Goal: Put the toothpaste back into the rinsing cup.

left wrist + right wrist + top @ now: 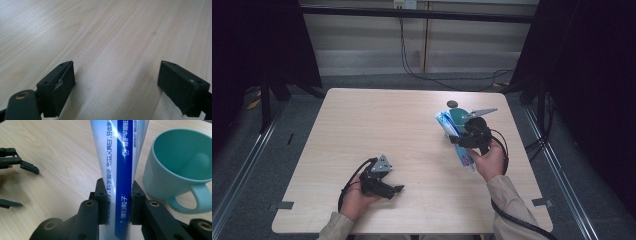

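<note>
A white and blue toothpaste tube [117, 162] with printed characters runs up between my right gripper's [118, 202] jaws, which are shut on it. From above, that right gripper [460, 141] holds the tube [447, 124] at the table's right, beside a teal mug [458, 116]. In the right gripper view the mug [180, 167] stands just right of the tube, handle toward the camera. My left gripper [398, 189] rests near the front left of the table, jaws apart. Between its fingers [62, 85] lies only bare wood; the left gripper [117, 87] is open.
The light wooden table [377, 125] carries a small dark round object [453, 104] behind the mug. Cables trail from both grippers toward the front edge. Dark curtains flank the table, and a wall with cables stands at the back.
</note>
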`<state>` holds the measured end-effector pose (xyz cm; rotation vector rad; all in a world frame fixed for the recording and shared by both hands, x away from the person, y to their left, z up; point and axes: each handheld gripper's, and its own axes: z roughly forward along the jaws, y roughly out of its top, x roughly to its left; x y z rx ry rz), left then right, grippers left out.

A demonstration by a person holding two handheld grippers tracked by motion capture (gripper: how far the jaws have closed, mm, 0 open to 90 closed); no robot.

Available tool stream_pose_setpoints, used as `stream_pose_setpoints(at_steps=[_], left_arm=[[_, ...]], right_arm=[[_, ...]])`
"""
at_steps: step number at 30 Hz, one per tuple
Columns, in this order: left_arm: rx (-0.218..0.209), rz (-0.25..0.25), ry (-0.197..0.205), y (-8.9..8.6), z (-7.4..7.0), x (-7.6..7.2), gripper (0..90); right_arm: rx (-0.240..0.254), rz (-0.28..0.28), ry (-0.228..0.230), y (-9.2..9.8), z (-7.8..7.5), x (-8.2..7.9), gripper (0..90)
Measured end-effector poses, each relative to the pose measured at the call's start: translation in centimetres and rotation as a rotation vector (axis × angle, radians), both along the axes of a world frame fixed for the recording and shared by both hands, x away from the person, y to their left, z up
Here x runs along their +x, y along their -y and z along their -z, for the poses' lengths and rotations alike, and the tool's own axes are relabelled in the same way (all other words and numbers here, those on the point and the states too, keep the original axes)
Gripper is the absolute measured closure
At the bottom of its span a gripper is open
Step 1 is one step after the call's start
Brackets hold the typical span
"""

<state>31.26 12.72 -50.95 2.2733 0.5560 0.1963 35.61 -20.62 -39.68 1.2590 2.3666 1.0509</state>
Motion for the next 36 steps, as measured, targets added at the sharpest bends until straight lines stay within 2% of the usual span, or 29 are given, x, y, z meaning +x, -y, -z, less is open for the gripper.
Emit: stream_pose_setpoints(at_steps=[17, 36], left_arm=[[0.0, 0.0, 0.0, 0.0, 0.0, 0.0, 14.0], [0.0, 0.001, 0.001, 0.0, 0.0, 0.0, 14.0]], right_arm=[[0.053, 0.058, 0.083, 0.4, -1.5, 0.6, 74.2], [0.119, 0.116, 0.15, 1.4, -2.8, 1.5, 74.2]])
